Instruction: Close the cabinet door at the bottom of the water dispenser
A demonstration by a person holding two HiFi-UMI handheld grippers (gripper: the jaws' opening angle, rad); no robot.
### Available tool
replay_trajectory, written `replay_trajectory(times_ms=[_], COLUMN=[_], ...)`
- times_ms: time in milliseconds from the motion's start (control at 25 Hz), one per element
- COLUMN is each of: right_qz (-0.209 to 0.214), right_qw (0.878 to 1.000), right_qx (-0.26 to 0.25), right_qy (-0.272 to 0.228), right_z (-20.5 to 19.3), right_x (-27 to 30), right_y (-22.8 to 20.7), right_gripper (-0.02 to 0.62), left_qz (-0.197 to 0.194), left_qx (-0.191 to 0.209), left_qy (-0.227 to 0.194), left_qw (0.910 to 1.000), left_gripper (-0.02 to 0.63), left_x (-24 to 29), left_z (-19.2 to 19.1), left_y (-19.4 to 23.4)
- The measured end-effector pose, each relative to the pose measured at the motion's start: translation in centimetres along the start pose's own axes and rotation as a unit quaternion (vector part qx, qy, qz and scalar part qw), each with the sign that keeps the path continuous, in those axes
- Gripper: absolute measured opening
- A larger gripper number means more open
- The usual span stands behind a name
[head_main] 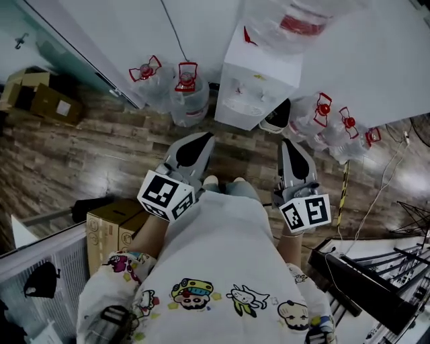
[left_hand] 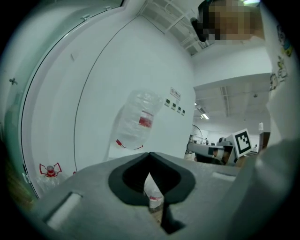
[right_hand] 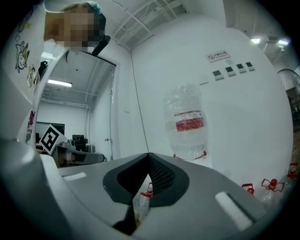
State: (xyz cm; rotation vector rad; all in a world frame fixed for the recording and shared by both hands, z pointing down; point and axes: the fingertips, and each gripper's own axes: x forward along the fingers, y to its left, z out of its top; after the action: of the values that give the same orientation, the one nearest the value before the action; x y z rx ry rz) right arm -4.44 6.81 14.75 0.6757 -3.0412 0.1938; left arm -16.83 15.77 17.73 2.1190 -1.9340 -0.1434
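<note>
The white water dispenser (head_main: 259, 77) stands against the wall with an upturned clear bottle (head_main: 295, 20) on top. From above, its lower front and the cabinet door cannot be made out. A dark, white-rimmed shape (head_main: 275, 116) sits at its right front corner. My left gripper (head_main: 199, 138) and right gripper (head_main: 287, 143) hover side by side over the wooden floor, short of the dispenser and pointing toward it. Both are shut with nothing between the jaws. The bottle (left_hand: 136, 119) shows above the closed left gripper (left_hand: 150, 153), and the same bottle (right_hand: 187, 122) above the closed right gripper (right_hand: 148, 154).
Red-capped water jugs stand left of the dispenser (head_main: 187, 84) and to its right (head_main: 324, 114). Cardboard boxes (head_main: 111, 225) lie at my left side, more boxes (head_main: 40, 94) at the far left. A metal rack (head_main: 383, 282) and a cable (head_main: 344, 188) are at the right.
</note>
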Motion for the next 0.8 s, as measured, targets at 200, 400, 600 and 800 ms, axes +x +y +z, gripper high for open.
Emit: replay_trajectory(times_ms=[200, 400, 600, 800], right_qz=[0.000, 0.008, 0.017, 0.016], right_qw=[1.000, 1.000, 1.000, 0.999], right_qx=[0.009, 0.009, 0.007, 0.004], right_qy=[0.014, 0.020, 0.024, 0.032], right_z=[-0.8, -1.1, -1.2, -1.6], right_x=[0.3, 1.1, 1.6, 1.6], right_y=[-0.8, -0.8, -0.5, -0.3], right_gripper=[0.006, 0.006, 0.008, 0.006], left_qz=[0.015, 0.023, 0.022, 0.019], left_qx=[-0.006, -0.003, 0.006, 0.004], left_qy=[0.010, 0.017, 0.018, 0.018], left_qw=[0.9998, 0.9996, 0.9996, 0.9996], left_gripper=[0.000, 0.000, 0.000, 0.000], left_x=[0.2, 0.5, 0.7, 0.7], left_z=[-0.7, -0.8, -0.5, -0.6], left_y=[0.8, 1.5, 1.7, 1.7])
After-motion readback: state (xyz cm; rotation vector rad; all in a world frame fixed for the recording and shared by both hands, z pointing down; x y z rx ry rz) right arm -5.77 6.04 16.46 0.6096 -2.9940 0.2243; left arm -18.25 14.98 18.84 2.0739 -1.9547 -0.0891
